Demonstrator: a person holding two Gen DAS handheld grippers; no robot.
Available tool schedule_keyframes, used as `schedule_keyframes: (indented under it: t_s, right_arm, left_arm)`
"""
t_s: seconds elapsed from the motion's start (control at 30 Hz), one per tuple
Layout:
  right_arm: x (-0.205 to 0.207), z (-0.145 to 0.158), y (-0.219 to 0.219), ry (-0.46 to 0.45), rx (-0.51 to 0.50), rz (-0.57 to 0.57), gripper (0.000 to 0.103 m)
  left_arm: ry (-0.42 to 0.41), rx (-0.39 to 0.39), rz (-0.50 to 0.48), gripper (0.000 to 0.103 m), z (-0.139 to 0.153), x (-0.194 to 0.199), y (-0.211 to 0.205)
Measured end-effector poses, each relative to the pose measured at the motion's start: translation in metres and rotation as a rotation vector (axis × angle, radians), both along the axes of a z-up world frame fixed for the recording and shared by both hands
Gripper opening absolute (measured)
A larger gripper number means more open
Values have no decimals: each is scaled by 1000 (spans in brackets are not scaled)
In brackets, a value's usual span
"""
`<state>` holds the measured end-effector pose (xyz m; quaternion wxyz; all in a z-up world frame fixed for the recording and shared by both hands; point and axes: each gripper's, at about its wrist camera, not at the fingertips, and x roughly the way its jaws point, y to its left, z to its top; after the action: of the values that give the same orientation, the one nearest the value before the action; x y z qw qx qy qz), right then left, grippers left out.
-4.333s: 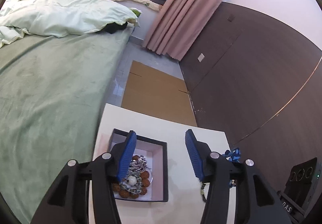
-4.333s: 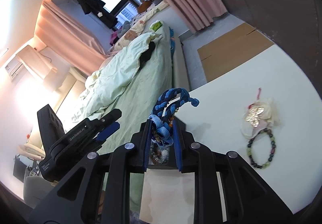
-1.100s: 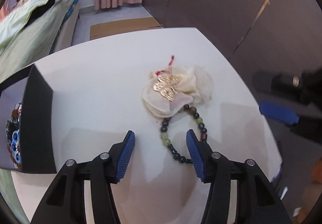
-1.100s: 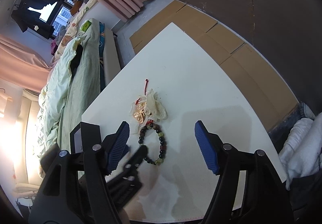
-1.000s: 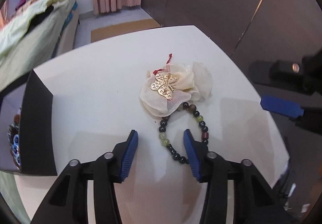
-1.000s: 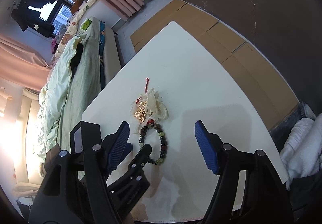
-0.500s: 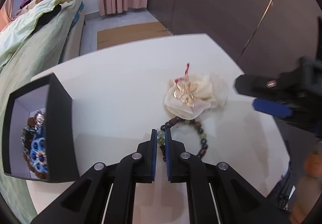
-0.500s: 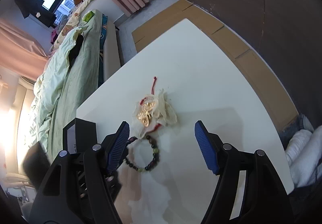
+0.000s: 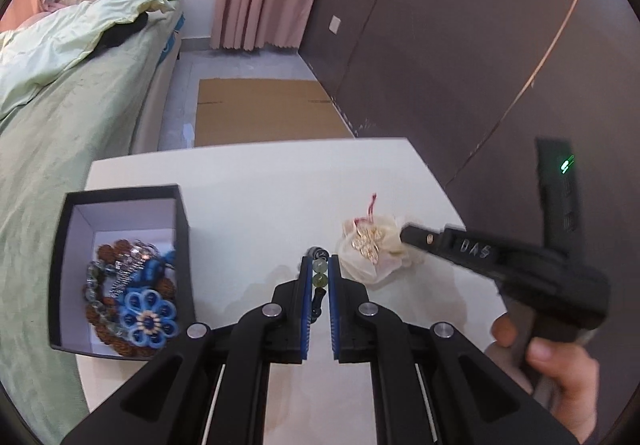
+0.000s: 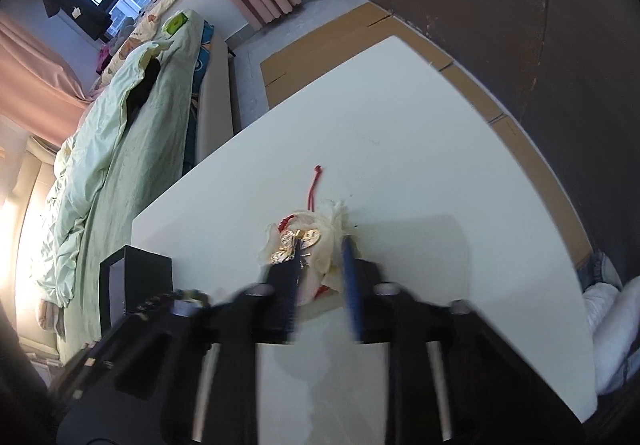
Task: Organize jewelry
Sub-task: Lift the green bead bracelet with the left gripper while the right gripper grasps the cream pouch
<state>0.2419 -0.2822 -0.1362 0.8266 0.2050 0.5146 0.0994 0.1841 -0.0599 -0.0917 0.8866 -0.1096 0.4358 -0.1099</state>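
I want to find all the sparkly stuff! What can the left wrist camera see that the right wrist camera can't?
Only the left wrist view looks into the black box: brown beads, silvery pieces and a blue flower ornament lie inside. It also shows the left gripper shut on the bead bracelet.

Only the right wrist view shows the right gripper from behind, its fingers on either side of the cream pouch; blur hides whether they squeeze it.

Both show the pouch with its gold butterfly, the red cord, the white table and the bed.
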Motion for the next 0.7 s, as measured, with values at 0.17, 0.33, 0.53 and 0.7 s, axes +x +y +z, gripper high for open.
schedule_keyframes:
  t_s: [0.17, 0.33, 0.53, 0.7]
  right_arm:
    - [-10, 15, -2, -57, 58, -7, 2]
    - [-32, 49, 3, -160, 127, 18, 2]
    - [-52, 73, 17, -242, 186, 60, 2]
    - [-62, 90, 26, -303, 236, 92, 2]
  left_arm:
    - [-46, -48, 47, 5, 20, -10, 29]
    - [-97, -83, 92, 5, 42, -22, 57]
    - [-136, -100, 142, 5, 57, -34, 85]
    - [-159, -108, 182, 5, 65, -41, 109]
